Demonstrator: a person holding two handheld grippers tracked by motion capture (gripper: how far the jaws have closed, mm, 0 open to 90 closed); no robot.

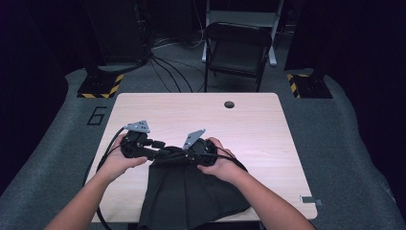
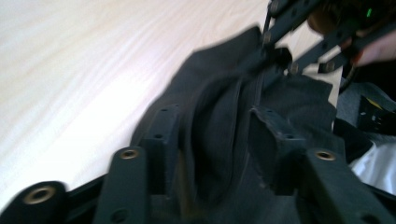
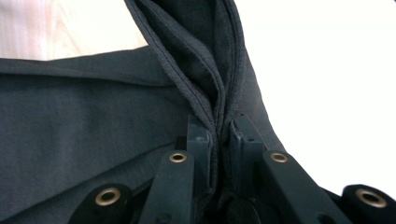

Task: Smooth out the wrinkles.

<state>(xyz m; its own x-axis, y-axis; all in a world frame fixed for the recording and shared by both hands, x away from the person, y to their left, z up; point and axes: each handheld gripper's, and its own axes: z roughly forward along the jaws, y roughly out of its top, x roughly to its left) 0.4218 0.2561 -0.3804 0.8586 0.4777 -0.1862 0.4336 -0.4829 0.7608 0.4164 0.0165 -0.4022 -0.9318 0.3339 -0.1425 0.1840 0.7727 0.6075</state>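
Note:
A dark grey cloth (image 1: 191, 191) lies on the light wooden table (image 1: 253, 129) at its near edge and hangs over the front. Its top edge is bunched between my two grippers, which face each other. My right gripper (image 3: 219, 135) is shut on a folded hem of the cloth (image 3: 93, 116); in the high view it (image 1: 184, 154) sits at the cloth's top right. My left gripper (image 2: 217, 135) has its jaws apart, with a ridge of cloth (image 2: 219, 93) lying loose between them. In the high view it (image 1: 160, 143) is at the cloth's top left.
A round hole (image 1: 229, 104) sits near the table's far edge. A small grey tab (image 1: 311, 200) lies at the front right corner. A black folding chair (image 1: 237, 48) stands beyond the table, with cables on the floor. Cables trail from both grippers.

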